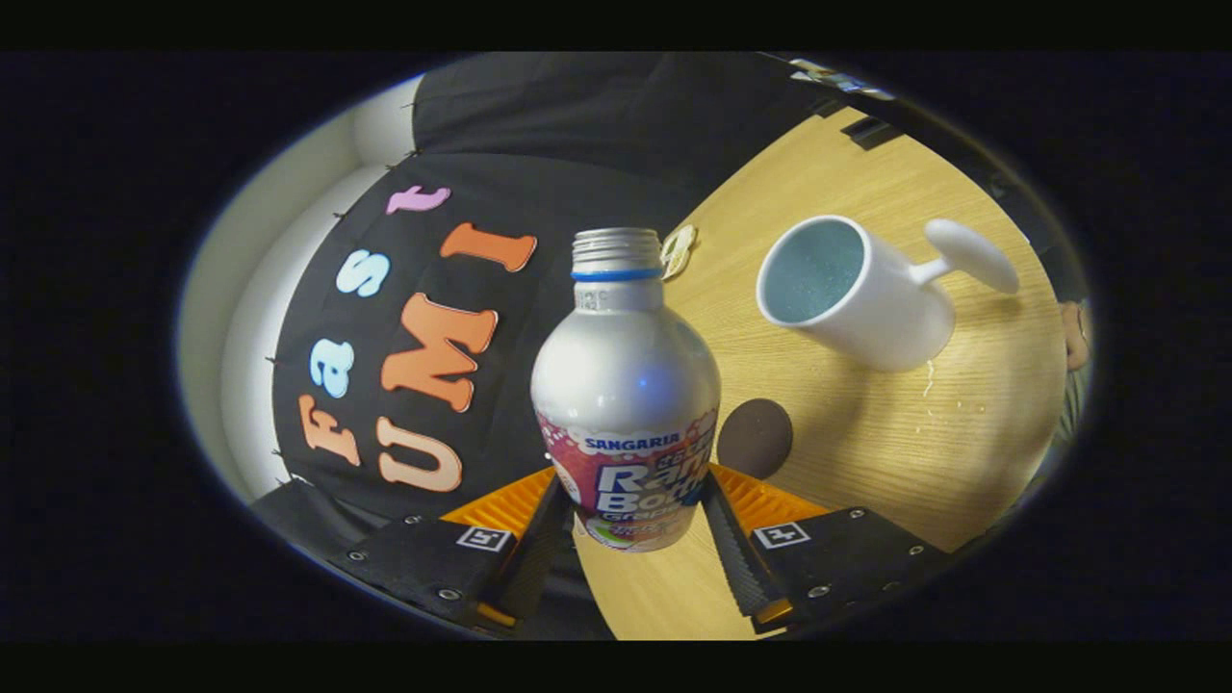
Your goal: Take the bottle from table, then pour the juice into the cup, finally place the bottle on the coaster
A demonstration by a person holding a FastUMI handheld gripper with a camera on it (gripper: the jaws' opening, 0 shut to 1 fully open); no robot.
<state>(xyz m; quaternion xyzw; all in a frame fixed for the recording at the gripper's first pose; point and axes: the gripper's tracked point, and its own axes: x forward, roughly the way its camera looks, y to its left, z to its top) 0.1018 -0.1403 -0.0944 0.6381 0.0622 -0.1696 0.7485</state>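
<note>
Clearly the silver aluminium bottle (pixel 626 385) is held between the two fingers of the gripper (pixel 630 525) — both fingers press on its labelled lower part, so the jaws are clamped on it. Its cap is off and the threaded mouth is open. The bottle seems lifted from the wooden table (pixel 866 462), because its base hangs in front of the table surface and does not rest on it.

Beyond the fingers, a little to the side of the bottle, stands the white cup (pixel 852 294) with its handle turned away from the bottle. Its inside looks pale, and I cannot tell if juice is already in it. Some small pale drops lie on the table near the base of the cup. The dark round coaster (pixel 756 438) lies just beside the bottle, nearer than the cup.

I judge that the step in hand is between taking and pouring. The next move calls for bringing the mouth above the rim of the cup and tilting slowly — the grip must stay firm.
</note>
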